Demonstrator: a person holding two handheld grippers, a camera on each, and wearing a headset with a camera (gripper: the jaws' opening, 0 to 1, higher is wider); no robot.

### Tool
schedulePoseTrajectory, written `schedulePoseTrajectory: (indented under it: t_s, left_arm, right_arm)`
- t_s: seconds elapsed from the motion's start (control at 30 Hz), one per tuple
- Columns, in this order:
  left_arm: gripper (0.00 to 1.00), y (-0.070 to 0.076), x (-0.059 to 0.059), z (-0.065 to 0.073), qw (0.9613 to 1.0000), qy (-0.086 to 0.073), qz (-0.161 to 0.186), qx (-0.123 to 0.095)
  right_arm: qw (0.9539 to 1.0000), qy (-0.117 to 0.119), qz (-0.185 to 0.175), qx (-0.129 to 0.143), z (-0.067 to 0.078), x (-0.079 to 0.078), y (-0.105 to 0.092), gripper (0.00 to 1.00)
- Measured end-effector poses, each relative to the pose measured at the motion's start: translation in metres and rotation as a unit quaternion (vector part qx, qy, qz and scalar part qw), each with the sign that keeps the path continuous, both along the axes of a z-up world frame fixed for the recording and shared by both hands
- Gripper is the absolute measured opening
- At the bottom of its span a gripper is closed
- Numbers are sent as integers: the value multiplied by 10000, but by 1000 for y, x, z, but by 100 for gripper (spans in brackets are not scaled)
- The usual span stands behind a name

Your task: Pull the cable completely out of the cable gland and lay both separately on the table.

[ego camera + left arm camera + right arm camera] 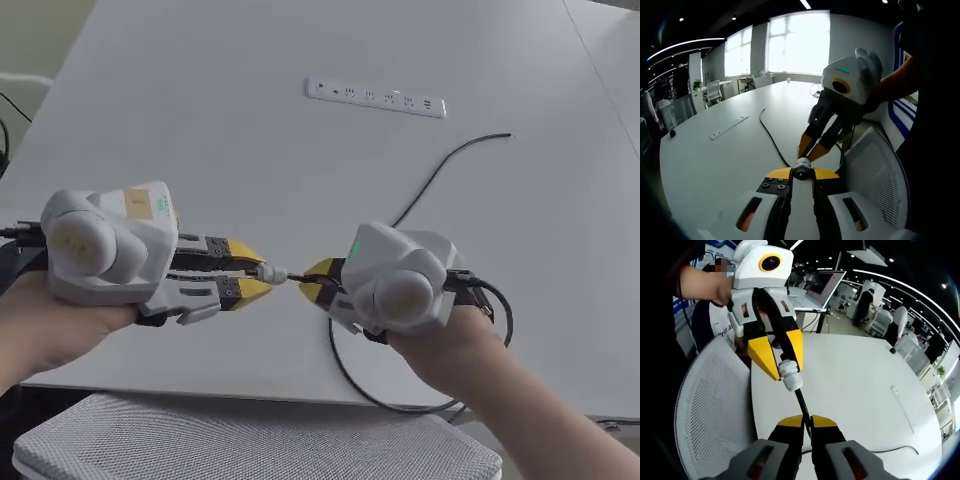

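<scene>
A small white cable gland (270,273) sits between the yellow tips of my left gripper (262,272), which is shut on it above the table's front edge. A thin black cable (440,165) leaves the gland and passes straight into my right gripper (312,279), shut on the cable a short way from it. In the right gripper view the gland (790,375) hangs at the left gripper's tips with a short straight stretch of cable (802,407) running down to my own tips (807,421). The left gripper view shows the gland (802,170) end-on, with the cable (772,137) trailing over the table.
The white table (200,120) carries a white power strip (375,97) at the far middle. The cable's slack loops under the right hand and off the front edge. A grey mesh chair (250,440) stands just below that edge.
</scene>
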State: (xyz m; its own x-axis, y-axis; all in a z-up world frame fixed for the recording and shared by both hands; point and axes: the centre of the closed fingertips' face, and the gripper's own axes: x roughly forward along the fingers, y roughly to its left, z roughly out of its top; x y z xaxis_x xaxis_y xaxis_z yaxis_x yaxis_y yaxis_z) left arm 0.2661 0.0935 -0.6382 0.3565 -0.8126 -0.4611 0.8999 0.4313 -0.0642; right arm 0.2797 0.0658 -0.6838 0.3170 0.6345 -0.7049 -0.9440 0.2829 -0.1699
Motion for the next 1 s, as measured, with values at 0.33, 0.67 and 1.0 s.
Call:
schedulePoseTrajectory:
  t_s: [0.33,0.67,1.0]
  left_arm:
    - [15,4,-5,1,9999,-2,-91,-86]
    - [15,6,-3,3,9997,-50,-131,-222]
    - [15,10,-3,2,9996,-27,-158,-219]
  right_arm:
    - [9989,278,-366,50,-9,-4,-7,0]
    - [9964,462,-701,-89,-23,-7,-25,0]
    - [9943,475,-948,-47,-26,-5,-37,0]
